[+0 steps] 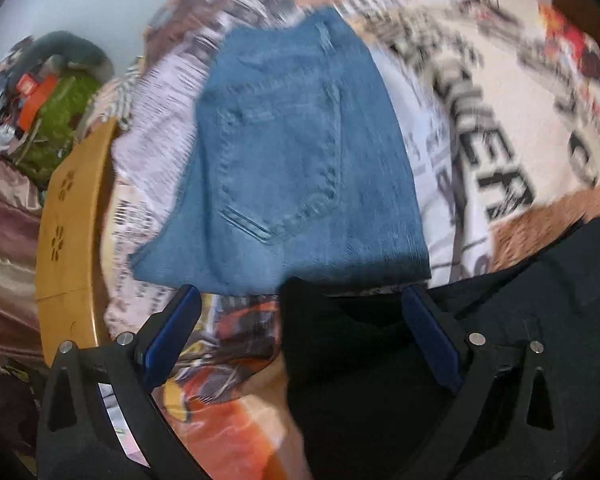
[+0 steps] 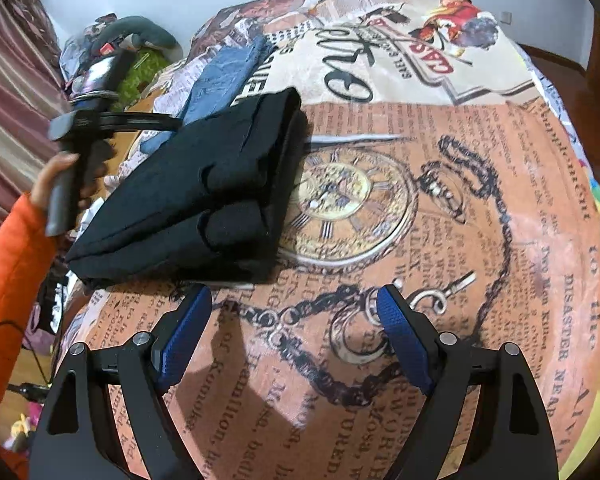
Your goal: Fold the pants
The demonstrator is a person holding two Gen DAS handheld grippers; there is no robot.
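The black pants (image 2: 196, 196) lie folded into a thick rectangular bundle on the bed (image 2: 440, 216), on a bedspread printed with newsprint text and a pocket watch. Folded blue jeans (image 1: 284, 160) lie just beyond the bundle on the same bedspread. The left gripper (image 1: 300, 320) hangs above the near edge of the black pants; its jaws are spread wide, with nothing pinched between the blue pads. The right gripper (image 2: 296, 320) hovers over bare bedspread just beside the bundle, jaws spread, gripping nothing. In the right wrist view, a hand (image 2: 56, 184) in an orange sleeve (image 2: 8, 280) holds the left gripper's handle.
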